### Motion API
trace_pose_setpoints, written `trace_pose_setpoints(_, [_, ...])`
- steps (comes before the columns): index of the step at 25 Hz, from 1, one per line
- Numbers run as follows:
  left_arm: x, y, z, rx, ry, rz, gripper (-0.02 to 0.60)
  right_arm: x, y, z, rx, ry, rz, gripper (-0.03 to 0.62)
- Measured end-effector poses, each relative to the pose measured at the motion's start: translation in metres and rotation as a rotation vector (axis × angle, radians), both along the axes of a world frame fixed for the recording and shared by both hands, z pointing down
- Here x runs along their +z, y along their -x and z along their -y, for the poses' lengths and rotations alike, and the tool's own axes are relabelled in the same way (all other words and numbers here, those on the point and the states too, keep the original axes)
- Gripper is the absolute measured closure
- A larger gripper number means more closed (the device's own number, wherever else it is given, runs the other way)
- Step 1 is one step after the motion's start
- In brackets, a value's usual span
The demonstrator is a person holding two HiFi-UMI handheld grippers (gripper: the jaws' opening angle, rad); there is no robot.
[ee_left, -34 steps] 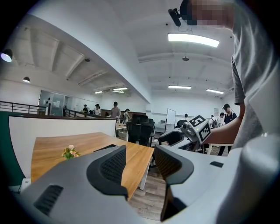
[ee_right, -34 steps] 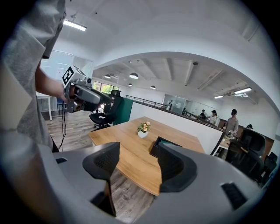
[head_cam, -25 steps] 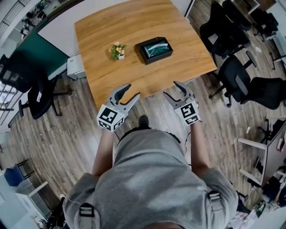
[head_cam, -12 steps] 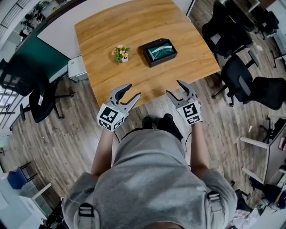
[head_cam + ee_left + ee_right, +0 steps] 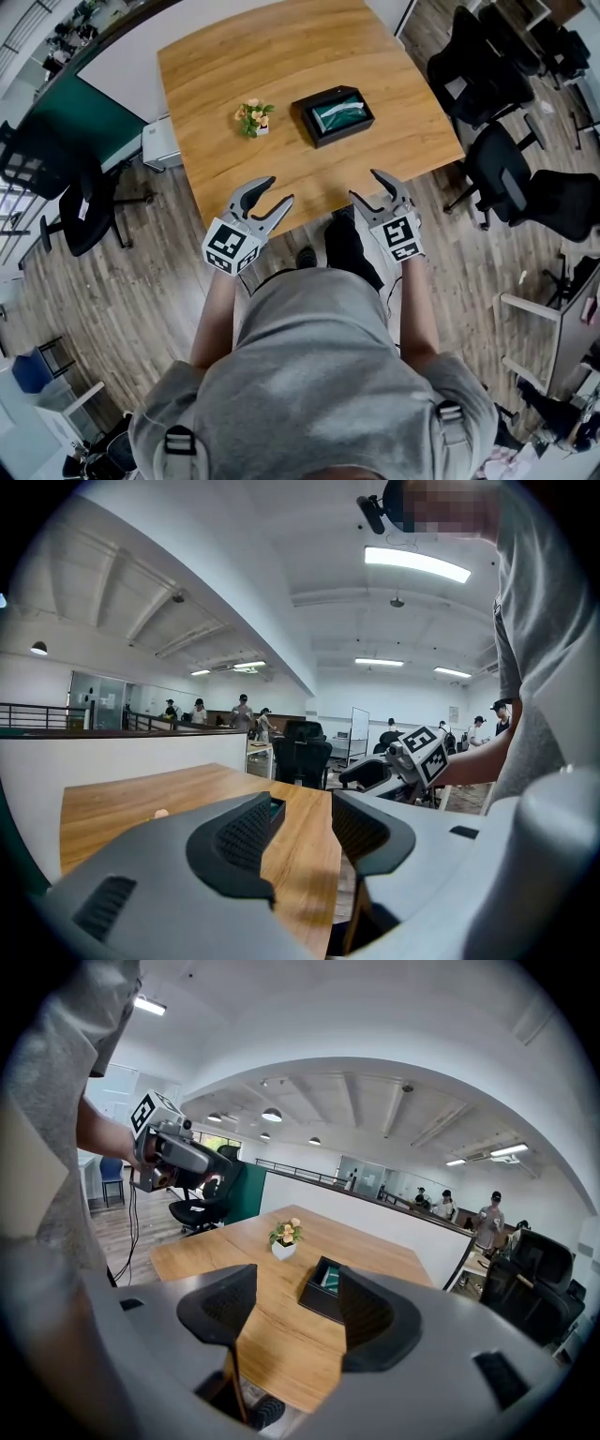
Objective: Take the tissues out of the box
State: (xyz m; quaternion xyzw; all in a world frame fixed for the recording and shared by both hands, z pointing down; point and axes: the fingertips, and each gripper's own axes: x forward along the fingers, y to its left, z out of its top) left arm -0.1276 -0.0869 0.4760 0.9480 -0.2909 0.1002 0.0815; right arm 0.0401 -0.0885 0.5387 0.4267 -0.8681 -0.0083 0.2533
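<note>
Black tissue box [image 5: 337, 115] plain in right gripper view, mostly hidden in left | left claw [image 5: 279, 189], right claw [image 5: 362, 185] wide; empty

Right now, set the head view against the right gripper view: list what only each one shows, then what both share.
Only the head view: the right gripper seen from outside, with its marker cube. Only the right gripper view: the ceiling lamps, people standing in the background, and its own jaws from inside, apart with nothing between them. Both: the wooden table, the black tissue box on it, the small flower pot beside the box, and the left gripper.
</note>
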Motion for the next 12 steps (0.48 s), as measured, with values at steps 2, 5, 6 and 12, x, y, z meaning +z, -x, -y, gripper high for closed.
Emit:
trace_pose_setpoints(2, [0.000,-0.005,0.009,-0.005,-0.001,-0.002,0.365,-0.001,-0.003,0.009,-0.011,-0.003,-0.005,0.315])
trace_pose_setpoints(5, [-0.002,-0.015,0.024,-0.010,-0.007,-0.005,0.364,-0.001,-0.011,0.026,-0.022,-0.002,-0.011,0.316])
trace_pose_setpoints(6, [-0.002,-0.018,0.028,-0.014,-0.006,-0.006,0.365,0.000,-0.013,0.031,-0.027,0.002,-0.012,0.316])
trace_pose_setpoints(12, [0.000,-0.025,0.057,-0.055,0.007,-0.006,0.365,0.004,-0.023,0.066,-0.063,0.017,-0.020,0.319])
